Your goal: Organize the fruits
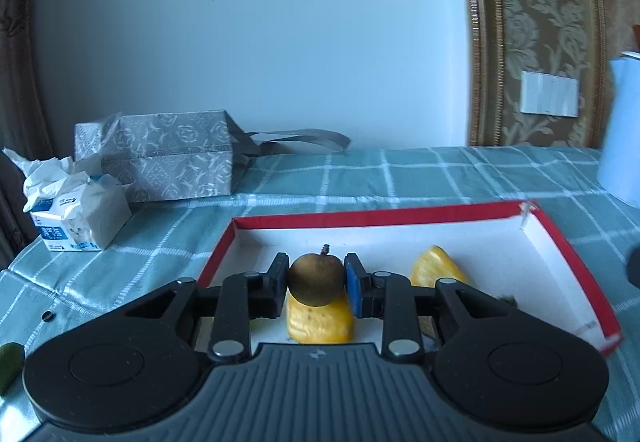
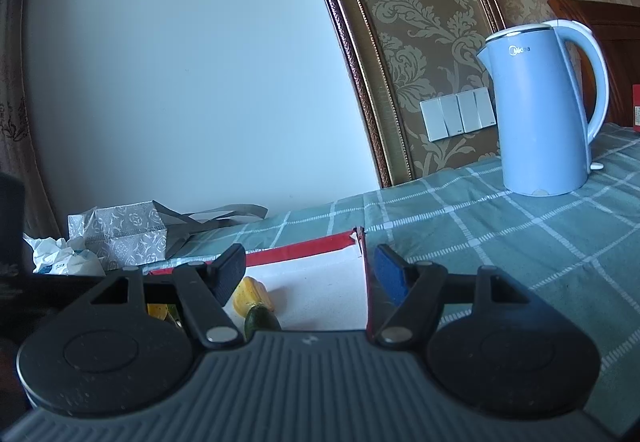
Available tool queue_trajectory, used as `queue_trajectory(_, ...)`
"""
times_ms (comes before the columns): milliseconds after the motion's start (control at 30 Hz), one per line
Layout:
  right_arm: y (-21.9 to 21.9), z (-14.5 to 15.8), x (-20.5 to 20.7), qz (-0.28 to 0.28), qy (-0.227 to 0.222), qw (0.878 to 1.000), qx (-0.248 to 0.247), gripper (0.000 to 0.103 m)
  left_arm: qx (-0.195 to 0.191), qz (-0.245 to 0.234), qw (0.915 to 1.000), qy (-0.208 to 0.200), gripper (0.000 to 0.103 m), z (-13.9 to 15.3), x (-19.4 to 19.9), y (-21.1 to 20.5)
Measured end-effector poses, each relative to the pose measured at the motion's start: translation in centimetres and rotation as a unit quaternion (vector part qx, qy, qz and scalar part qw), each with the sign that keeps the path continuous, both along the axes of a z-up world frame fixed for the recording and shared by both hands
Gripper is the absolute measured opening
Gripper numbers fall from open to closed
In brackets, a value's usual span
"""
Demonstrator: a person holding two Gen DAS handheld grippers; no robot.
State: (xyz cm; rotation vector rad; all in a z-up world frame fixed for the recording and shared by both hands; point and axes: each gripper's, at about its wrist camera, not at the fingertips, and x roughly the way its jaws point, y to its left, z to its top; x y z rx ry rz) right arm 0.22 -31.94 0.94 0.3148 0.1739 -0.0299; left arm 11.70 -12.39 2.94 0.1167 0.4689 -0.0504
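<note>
My left gripper (image 1: 316,280) is shut on a small round brown fruit (image 1: 316,278) with a stem, held above a red-rimmed white box (image 1: 376,216). Below it in the box lies a yellow fruit piece (image 1: 320,322); a second yellow piece (image 1: 436,270) lies to its right. My right gripper (image 2: 306,274) is open and empty over the box's right corner (image 2: 360,238). In the right wrist view a yellow piece (image 2: 250,292) and a dark green fruit (image 2: 260,318) lie in the box.
A grey patterned gift bag (image 1: 160,158) and a tissue pack (image 1: 76,210) stand at the back left on the green checked tablecloth (image 1: 360,170). A blue kettle (image 2: 544,110) stands at the back right. A green fruit (image 1: 9,360) lies at the far left edge.
</note>
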Motion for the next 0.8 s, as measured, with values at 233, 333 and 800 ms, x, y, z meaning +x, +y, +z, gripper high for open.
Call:
queue_trajectory(233, -0.3, 0.0, 0.1, -0.006, 0.0, 1.0, 0.006, 0.075, -0.038, 0.02, 0.999, -0.012, 0.09, -0.4, 0.4, 2.0)
queue_trajectory(333, -0.2, 0.0, 0.0, -0.006, -0.001, 1.0, 0.005, 0.075, -0.033, 0.022, 0.999, -0.019, 0.09, -0.3, -0.3, 2.5)
queue_trajectory(800, 0.0, -0.1, 0.0, -0.006, 0.005, 1.0, -0.001, 0.08, -0.032, 0.022, 0.9989, -0.026, 0.09, 0.3, -6.3, 5.3)
